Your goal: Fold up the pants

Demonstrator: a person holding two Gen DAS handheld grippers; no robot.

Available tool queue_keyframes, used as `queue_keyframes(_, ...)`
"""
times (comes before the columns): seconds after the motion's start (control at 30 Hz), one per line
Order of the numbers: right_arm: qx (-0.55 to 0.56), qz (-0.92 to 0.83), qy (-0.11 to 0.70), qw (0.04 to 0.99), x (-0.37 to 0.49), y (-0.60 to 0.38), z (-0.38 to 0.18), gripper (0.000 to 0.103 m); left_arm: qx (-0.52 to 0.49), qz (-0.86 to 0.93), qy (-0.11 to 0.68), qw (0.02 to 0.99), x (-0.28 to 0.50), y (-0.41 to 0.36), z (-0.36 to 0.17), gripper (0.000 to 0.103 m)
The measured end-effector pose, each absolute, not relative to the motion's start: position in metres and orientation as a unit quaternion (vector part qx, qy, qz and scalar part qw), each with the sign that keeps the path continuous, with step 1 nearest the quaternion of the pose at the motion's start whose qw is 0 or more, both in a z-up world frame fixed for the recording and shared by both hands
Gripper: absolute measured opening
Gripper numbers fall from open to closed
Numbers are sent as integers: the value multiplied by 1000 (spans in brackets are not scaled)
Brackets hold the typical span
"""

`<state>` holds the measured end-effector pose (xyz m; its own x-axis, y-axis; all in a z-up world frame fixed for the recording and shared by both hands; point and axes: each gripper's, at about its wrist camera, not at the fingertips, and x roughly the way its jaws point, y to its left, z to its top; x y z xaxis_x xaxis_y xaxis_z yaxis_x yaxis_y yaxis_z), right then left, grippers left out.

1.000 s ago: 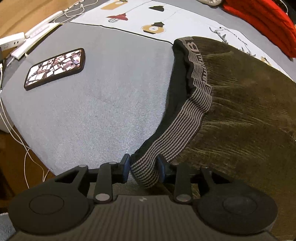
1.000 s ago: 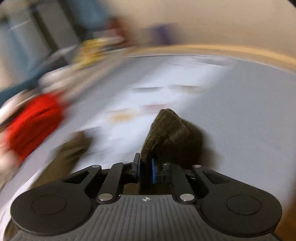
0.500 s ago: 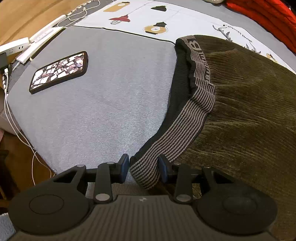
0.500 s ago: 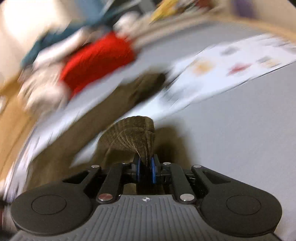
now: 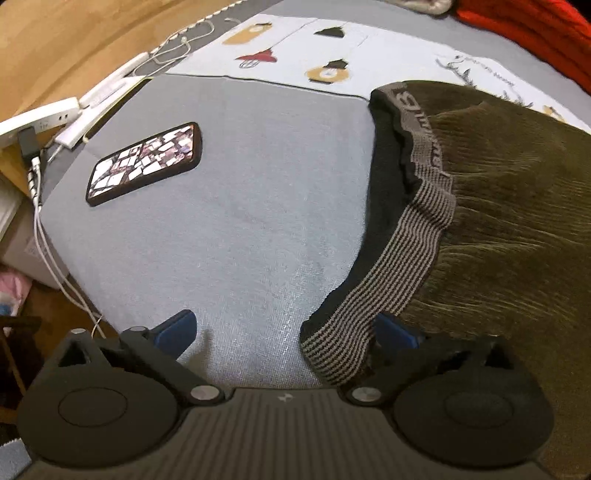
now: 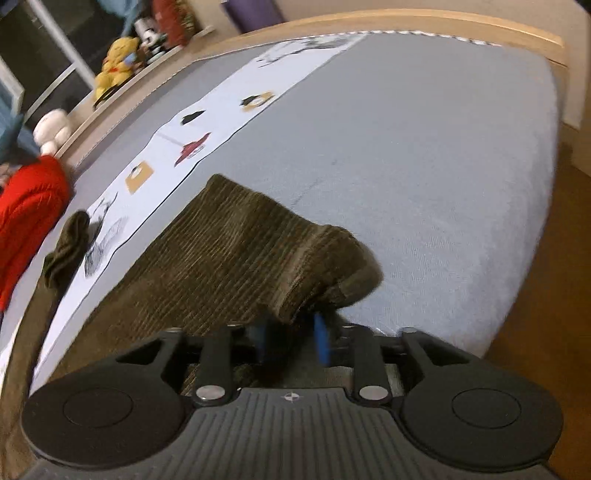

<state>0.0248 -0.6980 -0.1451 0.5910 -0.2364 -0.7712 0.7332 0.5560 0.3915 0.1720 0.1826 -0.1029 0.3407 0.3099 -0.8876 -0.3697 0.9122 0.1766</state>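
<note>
Nearest in the left wrist view, the left gripper (image 5: 284,332) has its jaws flung wide, having just been opening; the striped waistband (image 5: 373,306) of the olive corduroy pants (image 5: 517,229) lies slack between them, leaning on the pad at about 4 o'clock but no longer pinched. In the right wrist view, the right gripper (image 6: 291,336) has likewise just been opening, jaws partly apart, with the pant leg hem (image 6: 325,266) draped loose over them at 12 o'clock rather than clamped. This looks like the release that ends one fold: leg end brought over toward the waist, both ends let go. The next move probably calls for backing both grippers clear without dragging cloth, then smoothing or taking fresh hold for another fold. Beyond, the pants lie on a grey bed sheet (image 5: 240,229), a phone (image 5: 146,162) at 10 o'clock, a printed white cloth (image 5: 332,48) at 12, a red garment (image 5: 524,33) at 1, cables (image 5: 173,51) and wooden floor at 11.
</note>
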Motion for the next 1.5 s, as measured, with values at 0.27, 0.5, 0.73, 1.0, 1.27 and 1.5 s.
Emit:
queue_keyframes(0.27,269,-347,399,805,40,-669,-139,66,11,197,523,829,163,173,-103,103)
queue_keyframes(0.5,267,-349,367,820,62,-671,-150,78,14,190,510,839,159,165,-91,103)
queue_keyframes(0.73,450,-349,245,785,4,-709,-141,77,11,193,499,845,160,163,-82,103)
queue_keyframes(1.0,246,-413,360,800,30,-687,-165,81,37,183,499,846,159,142,-82,103)
queue_keyframes(1.27,261,-314,287,866,55,-630,-82,73,43,151,437,885,161,117,-28,103)
queue_keyframes(1.5,268,-163,266,912,98,-532,-18,76,37,127,414,901,183,86,-2,103)
